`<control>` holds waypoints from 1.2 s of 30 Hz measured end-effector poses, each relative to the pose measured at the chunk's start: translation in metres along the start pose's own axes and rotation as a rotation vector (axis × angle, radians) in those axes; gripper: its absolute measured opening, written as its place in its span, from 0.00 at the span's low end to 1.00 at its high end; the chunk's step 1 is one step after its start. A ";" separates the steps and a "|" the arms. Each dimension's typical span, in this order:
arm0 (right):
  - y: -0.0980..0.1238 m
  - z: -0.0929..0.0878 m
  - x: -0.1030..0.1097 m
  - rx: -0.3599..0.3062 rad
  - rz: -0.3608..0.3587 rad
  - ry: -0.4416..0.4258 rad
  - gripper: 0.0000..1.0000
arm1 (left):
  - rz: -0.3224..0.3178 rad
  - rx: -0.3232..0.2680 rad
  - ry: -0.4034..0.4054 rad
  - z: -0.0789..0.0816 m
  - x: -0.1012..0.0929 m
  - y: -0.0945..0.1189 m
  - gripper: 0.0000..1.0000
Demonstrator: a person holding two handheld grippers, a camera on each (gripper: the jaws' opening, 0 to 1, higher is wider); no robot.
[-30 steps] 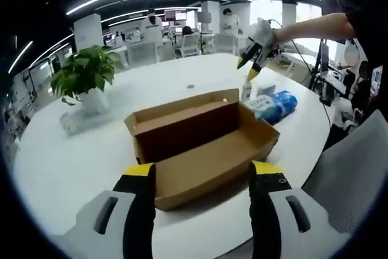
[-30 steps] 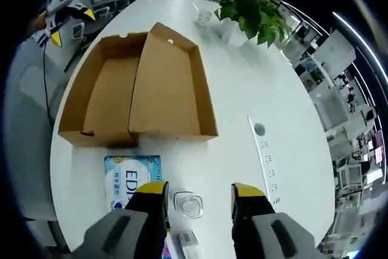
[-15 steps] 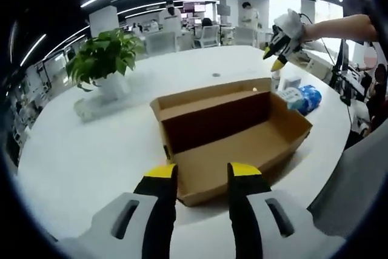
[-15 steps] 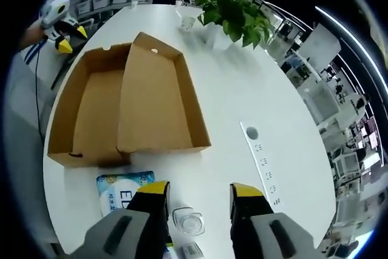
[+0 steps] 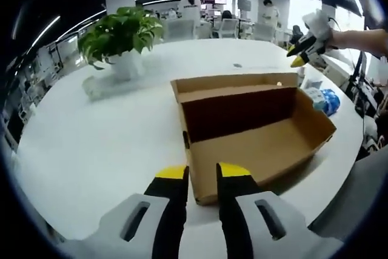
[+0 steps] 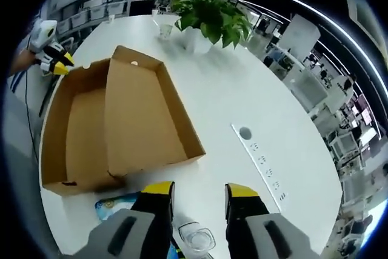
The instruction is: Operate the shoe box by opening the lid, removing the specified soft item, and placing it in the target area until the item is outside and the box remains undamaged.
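Where office lights curve: white table [image 5: 91,144]

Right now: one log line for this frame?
box: open, empty | tissue pack: on table beside box | left gripper: nearly closed, empty, at box corner | right gripper: open, empty

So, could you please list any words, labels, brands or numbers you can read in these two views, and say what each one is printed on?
None can be read.
Blue and white packet: print mostly hidden behind the right gripper in the right gripper view; too small and blurred in the left gripper view.
Cardboard shoe box: plain brown, no print visible.
White strip set in the table: small marks, too small to read.
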State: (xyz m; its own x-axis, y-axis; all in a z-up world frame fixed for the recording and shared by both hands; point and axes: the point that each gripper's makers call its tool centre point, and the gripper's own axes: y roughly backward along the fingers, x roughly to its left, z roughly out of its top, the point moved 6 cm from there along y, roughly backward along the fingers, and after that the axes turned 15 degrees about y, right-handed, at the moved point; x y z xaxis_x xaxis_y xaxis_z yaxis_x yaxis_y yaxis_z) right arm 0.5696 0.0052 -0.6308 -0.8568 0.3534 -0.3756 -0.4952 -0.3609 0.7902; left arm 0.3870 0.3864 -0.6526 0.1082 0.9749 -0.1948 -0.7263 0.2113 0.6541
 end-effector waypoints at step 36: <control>-0.072 0.005 0.014 0.041 -0.045 -0.539 0.15 | 0.014 0.010 0.221 -0.009 0.021 -0.012 0.02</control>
State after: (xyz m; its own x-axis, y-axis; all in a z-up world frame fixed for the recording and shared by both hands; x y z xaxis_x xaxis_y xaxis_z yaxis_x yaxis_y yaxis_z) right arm 0.5936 0.0405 -0.6902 -0.6343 0.7642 -0.1169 -0.5149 -0.3048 0.8012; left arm 0.3917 0.4039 -0.6712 -0.0538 0.9387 -0.3404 -0.7199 0.1998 0.6647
